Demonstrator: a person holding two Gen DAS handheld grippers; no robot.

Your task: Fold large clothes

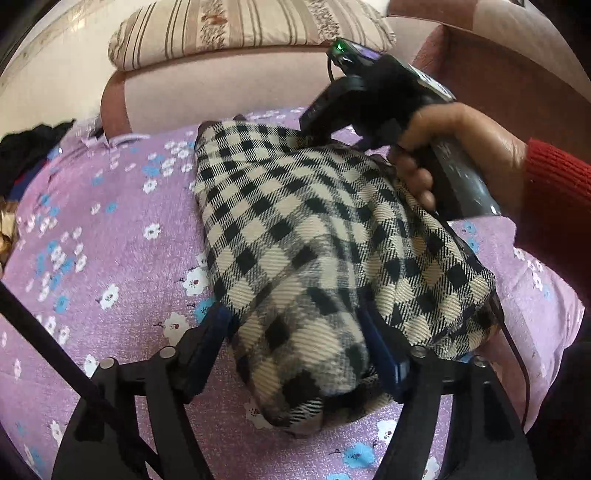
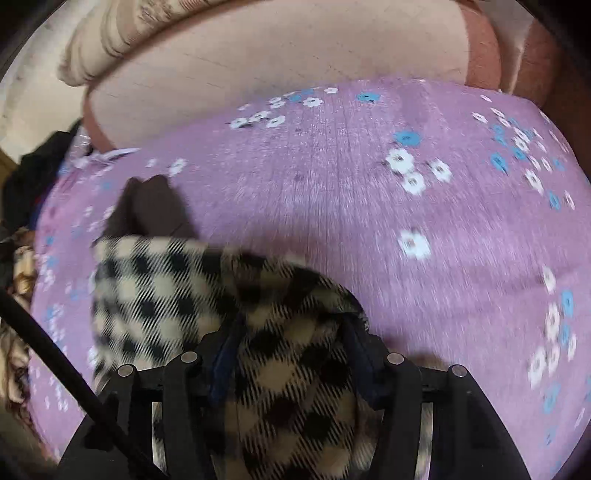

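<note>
Presently, a black-and-cream checked garment (image 1: 314, 236) is found folded into a thick bundle on a bed covered by a purple flowered sheet (image 1: 110, 229); its near end is bunched between the blue-padded fingers of the left hand-held gripper (image 1: 299, 347), which is pinched on the cloth; the far end of the bundle is met by the right hand-held gripper (image 1: 314, 136), seen from the left wrist view as a black body tipped down onto the fabric and held in a hand (image 1: 443, 147) with a red sleeve (image 1: 557, 177).

From the right wrist view, the right hand-held gripper (image 2: 291, 350) is seen closed over a hump of the checked garment (image 2: 177, 295), the cloth filling the space between both fingers; a dark brown lining flap (image 2: 151, 210) is noted protruding from the garment's far edge onto the purple sheet (image 2: 406, 221); this view is blurred.

Beyond the bed, a pink upholstered headboard (image 1: 221, 96) is recorded, with a striped cushion (image 1: 251, 29) resting on top of it; a heap of dark clothing (image 1: 26, 155) lies at the left edge of the sheet; a black cable (image 1: 517, 362) runs along the garment's right side.
</note>
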